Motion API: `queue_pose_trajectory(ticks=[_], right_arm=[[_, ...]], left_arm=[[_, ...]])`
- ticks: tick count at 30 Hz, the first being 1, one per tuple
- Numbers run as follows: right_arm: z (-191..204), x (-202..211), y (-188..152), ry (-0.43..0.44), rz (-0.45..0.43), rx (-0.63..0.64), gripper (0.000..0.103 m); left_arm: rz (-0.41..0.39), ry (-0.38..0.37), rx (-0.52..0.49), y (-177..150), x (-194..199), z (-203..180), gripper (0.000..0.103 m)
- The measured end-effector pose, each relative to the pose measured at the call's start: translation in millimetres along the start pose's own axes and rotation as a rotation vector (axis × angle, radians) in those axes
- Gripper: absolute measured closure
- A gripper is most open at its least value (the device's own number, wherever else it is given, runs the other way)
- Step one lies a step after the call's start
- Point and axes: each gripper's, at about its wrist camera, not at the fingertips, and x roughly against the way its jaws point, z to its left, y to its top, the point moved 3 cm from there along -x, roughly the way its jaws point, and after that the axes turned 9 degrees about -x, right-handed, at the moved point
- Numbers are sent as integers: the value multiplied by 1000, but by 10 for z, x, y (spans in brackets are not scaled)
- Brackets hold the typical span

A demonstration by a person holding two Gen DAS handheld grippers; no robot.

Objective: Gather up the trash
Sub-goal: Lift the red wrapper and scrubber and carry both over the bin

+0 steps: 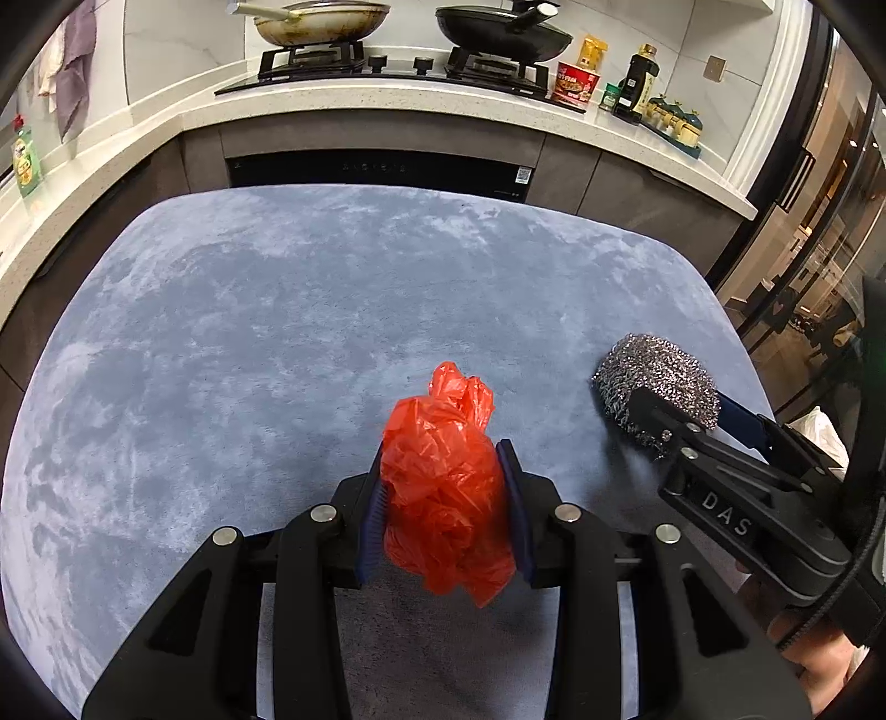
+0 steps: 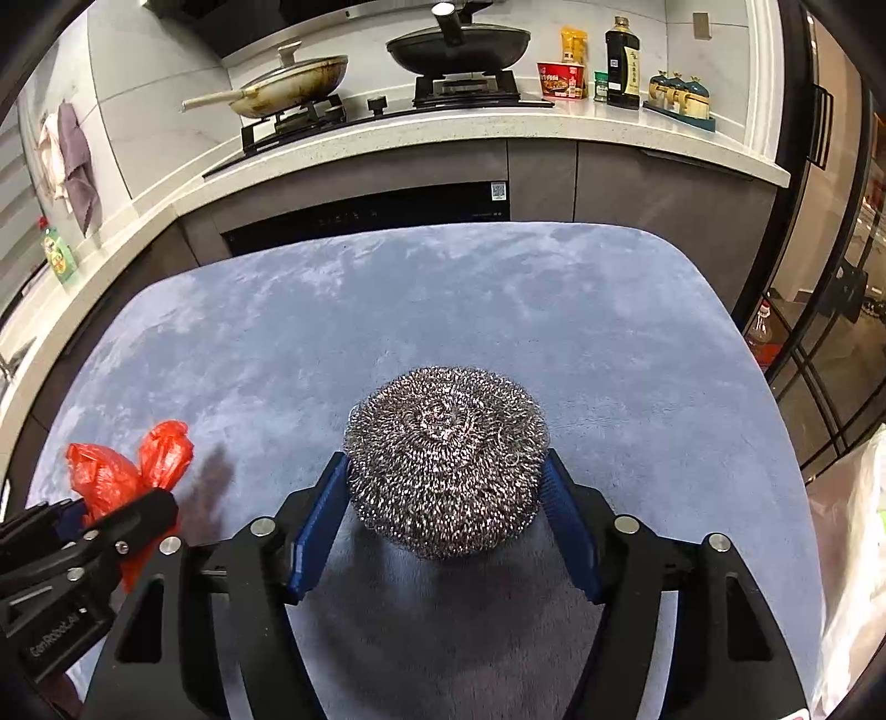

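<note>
My left gripper [image 1: 446, 498] is shut on a crumpled red plastic bag [image 1: 448, 487] and holds it just above the blue-grey cloth-covered table [image 1: 249, 332]. My right gripper [image 2: 446, 498] is shut on a steel wool scrubber [image 2: 446, 459], held over the table's near side. In the left wrist view the scrubber [image 1: 653, 382] and the right gripper [image 1: 681, 410] show at the right. In the right wrist view the red bag [image 2: 127, 471] and the left gripper [image 2: 105, 509] show at the far left.
Beyond the table runs a kitchen counter [image 1: 387, 105] with a gas hob, two pans [image 1: 315, 22], a noodle cup [image 1: 576, 83] and bottles [image 1: 642, 77]. A green detergent bottle [image 1: 25, 160] stands at left. A white bag [image 2: 853, 554] lies at the right.
</note>
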Motion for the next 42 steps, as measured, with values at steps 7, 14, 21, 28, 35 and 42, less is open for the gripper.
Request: queue_pose_trajectory(ticks=[7, 14, 21, 28, 35, 42], right_arm=[[-98, 297, 21, 20, -43, -27, 39], [-288, 860, 156, 40, -141, -52, 39], [-638, 1508, 328, 34, -247, -82, 39], [-1083, 2065, 401, -1, -333, -123, 39], [-1533, 2462, 353, -51, -383, -161, 39], [-1984, 2729, 249, -95, -411, -208, 39]], left_arm=[[-32, -14, -24, 44, 198, -168, 68], [-87, -38, -75, 158, 517, -503, 68], [-159, -74, -149, 327, 857, -1034, 68], [-208, -132, -231, 421, 1121, -1696, 68], [-231, -181, -303, 398, 1291, -2260, 68], [-230, -213, -369, 325, 1337, -2737, 68]])
